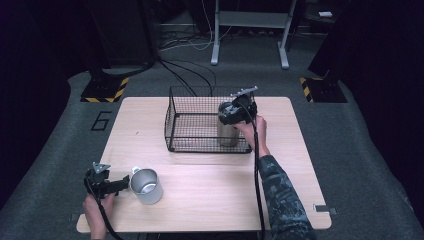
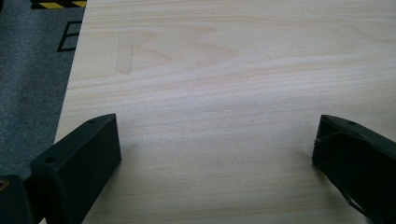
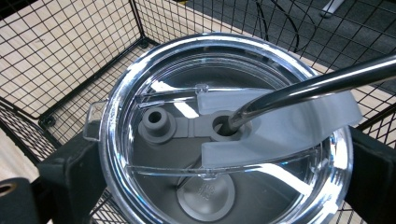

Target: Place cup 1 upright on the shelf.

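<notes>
The wire basket [image 1: 200, 120] sits on the far half of the wooden table [image 1: 280, 200] and serves as the landmark. Inside its near-right corner stands the steel tumbler [image 1: 228, 134], its clear lid [image 3: 224, 135] pierced by a metal straw [image 3: 317, 86]; the right gripper [image 1: 231, 114] clasps it from above, jaws hugging either side of the lid rim. The step in hand looks like lowering the tumbler into the basket, and doing it well likely means keeping it upright, holding the straw clear of the mesh wall, and easing the jaws apart only once the base rests flat. Well in front of the basket, toward the table's near-left corner, a metal mug [image 1: 146, 186] stands open-mouthed, and just left of it the left gripper [image 1: 120, 184] waits low over bare wood, jaws spread wide and empty. The tabletop is pale, smooth grain; beyond it lie grey carpet, trailing cables and hazard-striped stand feet.
</notes>
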A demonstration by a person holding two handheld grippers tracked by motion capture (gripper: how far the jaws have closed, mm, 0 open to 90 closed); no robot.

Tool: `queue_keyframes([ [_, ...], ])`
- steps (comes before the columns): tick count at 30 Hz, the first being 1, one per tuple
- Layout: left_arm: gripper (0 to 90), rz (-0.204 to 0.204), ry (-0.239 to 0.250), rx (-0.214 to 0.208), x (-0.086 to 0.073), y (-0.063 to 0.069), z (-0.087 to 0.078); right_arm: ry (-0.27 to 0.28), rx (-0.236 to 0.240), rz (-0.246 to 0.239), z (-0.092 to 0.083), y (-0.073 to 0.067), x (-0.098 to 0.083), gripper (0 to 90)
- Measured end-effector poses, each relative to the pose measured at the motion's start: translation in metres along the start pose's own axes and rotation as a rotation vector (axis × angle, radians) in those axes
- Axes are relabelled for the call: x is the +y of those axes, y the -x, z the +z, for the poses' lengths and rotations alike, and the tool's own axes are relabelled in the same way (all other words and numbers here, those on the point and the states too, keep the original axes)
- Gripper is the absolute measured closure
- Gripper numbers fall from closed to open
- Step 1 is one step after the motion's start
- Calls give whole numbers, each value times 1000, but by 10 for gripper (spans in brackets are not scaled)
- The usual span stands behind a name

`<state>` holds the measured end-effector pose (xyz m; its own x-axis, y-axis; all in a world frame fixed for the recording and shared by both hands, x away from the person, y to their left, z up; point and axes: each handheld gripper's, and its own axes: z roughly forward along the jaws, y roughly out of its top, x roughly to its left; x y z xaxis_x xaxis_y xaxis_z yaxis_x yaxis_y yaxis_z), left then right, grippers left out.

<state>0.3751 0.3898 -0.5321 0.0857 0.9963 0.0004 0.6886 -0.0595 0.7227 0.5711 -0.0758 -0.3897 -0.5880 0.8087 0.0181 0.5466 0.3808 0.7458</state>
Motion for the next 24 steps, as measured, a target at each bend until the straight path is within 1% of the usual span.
queue_keyframes([
  [10, 11, 1, 0, 2, 0, 0, 0, -18, -1, -14, -2, -1, 0, 32],
  [16, 11, 0, 0, 0, 0, 0, 0, -35, -5, -11, -4, -2, 0, 27],
  [17, 11, 0, 0, 0, 0, 0, 0, -40, -7, -22, -5, -1, 1, 20],
  [19, 11, 0, 0, 0, 0, 0, 0, -50, -7, -25, -5, -3, 1, 0],
  [21, 11, 0, 0, 0, 0, 0, 0, -57, -15, -37, -7, -4, 2, 0],
  [23, 11, 0, 0, 0, 0, 0, 0, -58, -13, -51, -9, -5, 3, 0],
  [24, 11, -1, 0, 0, 0, 0, 0, -53, -20, -58, -10, -6, 3, 0],
])
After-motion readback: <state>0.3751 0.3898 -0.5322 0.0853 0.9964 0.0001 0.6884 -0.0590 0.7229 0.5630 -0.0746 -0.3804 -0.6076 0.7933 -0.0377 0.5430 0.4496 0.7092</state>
